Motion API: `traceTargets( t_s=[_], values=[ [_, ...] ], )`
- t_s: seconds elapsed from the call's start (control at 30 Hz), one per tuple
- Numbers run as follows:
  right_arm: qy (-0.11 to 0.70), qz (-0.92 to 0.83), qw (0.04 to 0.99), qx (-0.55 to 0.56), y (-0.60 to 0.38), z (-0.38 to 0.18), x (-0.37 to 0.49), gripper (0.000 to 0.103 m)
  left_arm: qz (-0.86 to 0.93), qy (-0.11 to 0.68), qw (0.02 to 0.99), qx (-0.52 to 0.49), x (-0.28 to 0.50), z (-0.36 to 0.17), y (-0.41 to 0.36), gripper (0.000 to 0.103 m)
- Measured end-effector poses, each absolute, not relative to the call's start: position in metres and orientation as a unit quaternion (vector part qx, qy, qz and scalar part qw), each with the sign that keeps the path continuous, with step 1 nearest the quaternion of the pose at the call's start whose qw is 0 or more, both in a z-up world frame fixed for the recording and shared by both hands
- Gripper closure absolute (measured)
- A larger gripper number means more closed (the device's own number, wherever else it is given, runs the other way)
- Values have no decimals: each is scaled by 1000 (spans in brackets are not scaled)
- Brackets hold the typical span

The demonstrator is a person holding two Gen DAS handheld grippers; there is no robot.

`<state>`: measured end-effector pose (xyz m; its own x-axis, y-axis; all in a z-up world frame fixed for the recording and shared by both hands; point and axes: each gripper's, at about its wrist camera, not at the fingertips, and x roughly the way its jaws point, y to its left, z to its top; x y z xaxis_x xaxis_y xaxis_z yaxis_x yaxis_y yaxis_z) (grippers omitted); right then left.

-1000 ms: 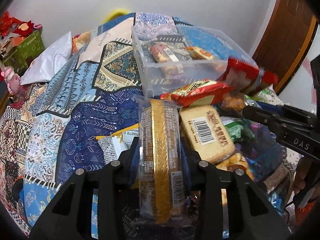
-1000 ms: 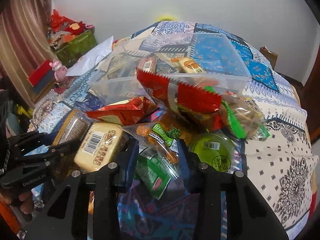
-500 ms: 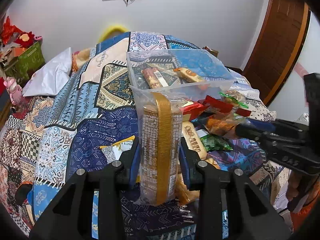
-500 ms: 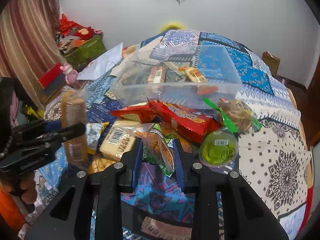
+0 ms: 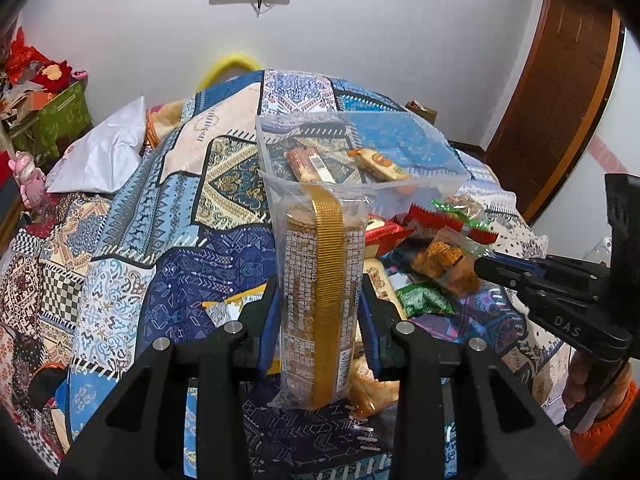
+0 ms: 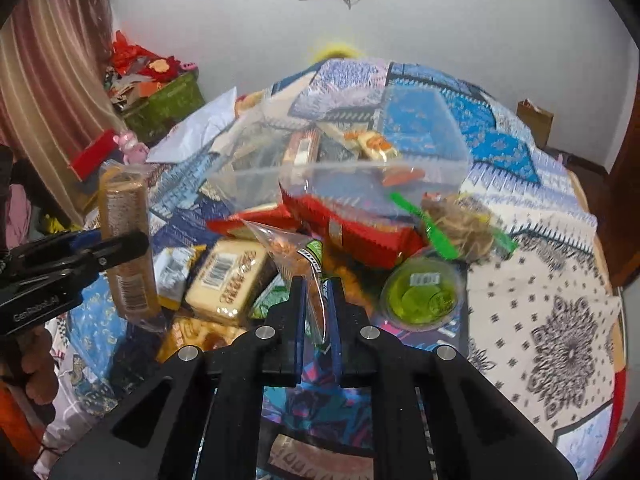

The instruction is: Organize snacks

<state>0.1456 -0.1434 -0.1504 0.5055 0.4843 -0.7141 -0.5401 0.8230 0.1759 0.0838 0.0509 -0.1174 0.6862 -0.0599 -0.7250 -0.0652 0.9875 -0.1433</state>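
My left gripper [image 5: 320,308] is shut on a tall clear pack of biscuits with a gold strip [image 5: 322,280], held upright above the snack pile; the pack also shows in the right wrist view [image 6: 126,248]. My right gripper [image 6: 317,292] is shut on a clear bag of orange snacks [image 6: 294,252], lifted off the pile; the bag also shows in the left wrist view [image 5: 444,260]. A clear plastic bin [image 6: 448,152] with two bars inside stands behind the pile on the patterned cloth.
On the cloth lie a yellow barcode pack [image 6: 228,280], a red packet [image 6: 352,228], a green jelly cup [image 6: 420,292], a green-tied bag [image 6: 460,224] and a small green packet [image 5: 424,300]. A white bag [image 5: 100,156] lies at far left.
Both grippers have risen. The biscuit pack has come up off the pile to stand upright. The right gripper has closed on the orange snack bag and lifted it.
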Motion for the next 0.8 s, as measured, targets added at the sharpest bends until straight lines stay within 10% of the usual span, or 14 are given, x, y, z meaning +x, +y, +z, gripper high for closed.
traceTargets(
  t_s=[0.8],
  values=[
    [284, 317, 905, 3, -150, -56, 157, 94, -1, 320, 944, -85, 133, -42, 57, 68]
  ],
)
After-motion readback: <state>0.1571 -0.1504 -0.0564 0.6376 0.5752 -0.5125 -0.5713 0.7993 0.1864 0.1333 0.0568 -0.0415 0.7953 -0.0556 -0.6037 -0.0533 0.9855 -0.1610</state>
